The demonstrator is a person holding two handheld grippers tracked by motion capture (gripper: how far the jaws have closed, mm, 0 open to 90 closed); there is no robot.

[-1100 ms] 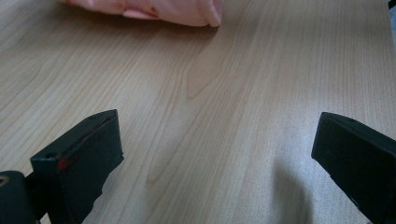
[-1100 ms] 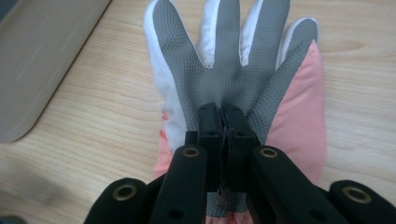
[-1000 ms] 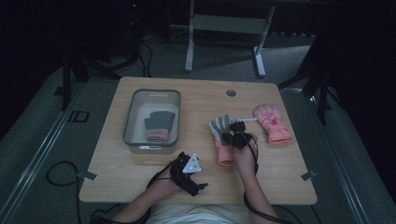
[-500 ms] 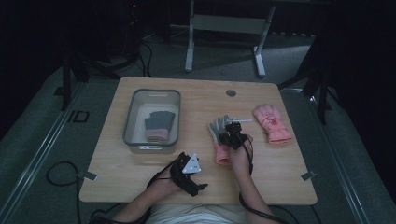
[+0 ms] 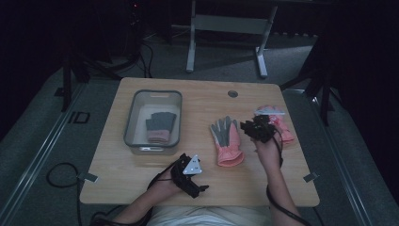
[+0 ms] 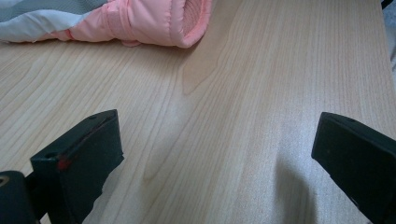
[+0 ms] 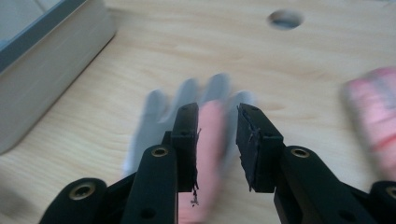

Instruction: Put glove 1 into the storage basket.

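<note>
I am working in what looks like a recording lab, not a home; a plain wooden table (image 5: 197, 183) with a cable hole (image 5: 232, 93) stands on grey carpet; the surroundings are dark; at the top centre of the high view I see a metal stand (image 5: 226, 23); cables (image 5: 56, 172) lie at lower left.

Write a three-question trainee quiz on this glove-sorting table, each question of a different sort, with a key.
1. True or false: the grey bin holds one glove.
2. Which glove lies palm-side up between the bin and the right hand-held gripper? A) the pink and grey glove B) a blue glove C) a black glove
3. Fill in: the left hand-held gripper rests near the table's front edge with its jaws ____.

Key
1. True: a grey glove with a pink cuff lies inside.
2. A.
3. Open, with bare table between them. The right one's jaws have just been opening, with nothing between them.
</note>
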